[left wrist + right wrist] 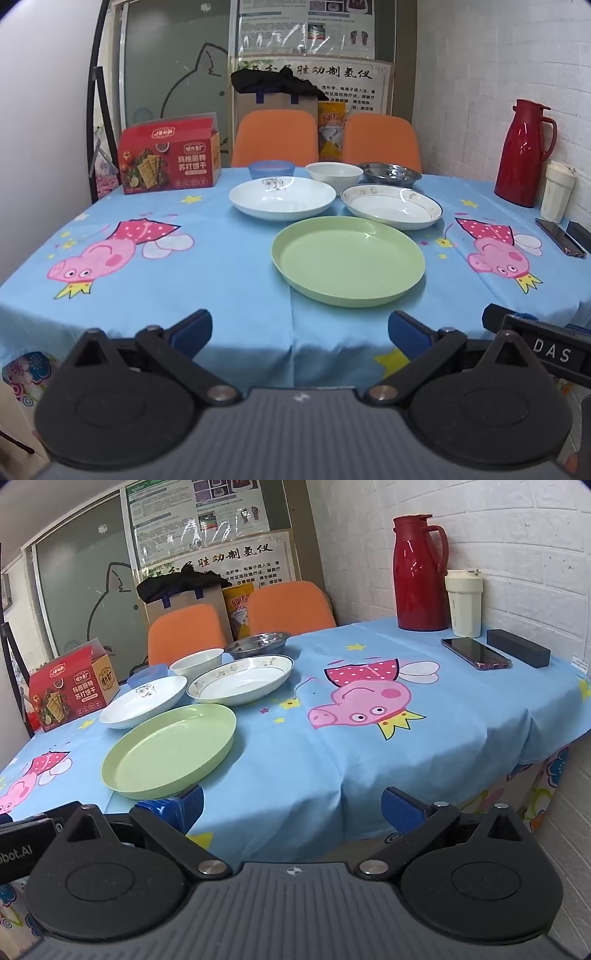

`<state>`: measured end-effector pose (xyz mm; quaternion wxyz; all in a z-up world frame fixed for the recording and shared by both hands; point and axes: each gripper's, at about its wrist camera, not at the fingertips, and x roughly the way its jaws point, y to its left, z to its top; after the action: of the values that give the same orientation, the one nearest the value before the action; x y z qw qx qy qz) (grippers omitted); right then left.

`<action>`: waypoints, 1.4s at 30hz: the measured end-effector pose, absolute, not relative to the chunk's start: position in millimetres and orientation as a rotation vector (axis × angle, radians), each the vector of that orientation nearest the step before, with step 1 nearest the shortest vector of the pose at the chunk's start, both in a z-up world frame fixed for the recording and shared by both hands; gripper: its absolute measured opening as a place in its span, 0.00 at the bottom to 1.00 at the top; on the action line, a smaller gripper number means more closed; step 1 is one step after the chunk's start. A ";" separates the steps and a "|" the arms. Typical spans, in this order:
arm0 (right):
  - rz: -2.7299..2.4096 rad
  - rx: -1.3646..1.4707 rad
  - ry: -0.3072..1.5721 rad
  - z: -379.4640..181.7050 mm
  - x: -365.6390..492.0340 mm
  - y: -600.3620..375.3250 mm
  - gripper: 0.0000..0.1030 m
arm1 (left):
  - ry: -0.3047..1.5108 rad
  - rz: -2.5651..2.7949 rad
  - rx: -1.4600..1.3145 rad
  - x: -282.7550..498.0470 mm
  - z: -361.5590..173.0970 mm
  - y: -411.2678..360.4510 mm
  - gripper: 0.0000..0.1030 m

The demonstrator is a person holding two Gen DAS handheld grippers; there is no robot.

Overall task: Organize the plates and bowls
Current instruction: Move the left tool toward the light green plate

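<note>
Nearest, the left gripper (pixel 299 328) and right gripper (pixel 291 808) are held spread and empty at the table edge. The green plastic plate (pixel 348 261), just ahead, is judged light and stiff; its rim is best pinched.

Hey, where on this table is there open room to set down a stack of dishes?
Bare cloth lies between the green plate and the phone, and left of the green plate, in front of the cracker box. The far middle is crowded with plates and bowls; the wall side holds the red thermos.
</note>
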<state>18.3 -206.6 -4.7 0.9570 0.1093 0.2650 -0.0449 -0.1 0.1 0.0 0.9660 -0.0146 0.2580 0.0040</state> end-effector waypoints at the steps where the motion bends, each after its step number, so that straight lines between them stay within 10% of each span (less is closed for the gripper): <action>1: -0.100 0.222 0.539 -4.8 19.1 -207.8 0.88 | 0.529 0.008 -0.022 0.2 -0.1 -0.2 0.98; 42: -0.067 0.238 0.567 -19.6 20.6 -201.2 0.88 | 0.528 0.013 -0.016 -3.2 -2.2 1.7 0.98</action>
<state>20.6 -201.2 -19.6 0.9525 0.1172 0.2792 -0.0329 -3.2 1.7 -2.2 0.9653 -0.0081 0.2610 0.0064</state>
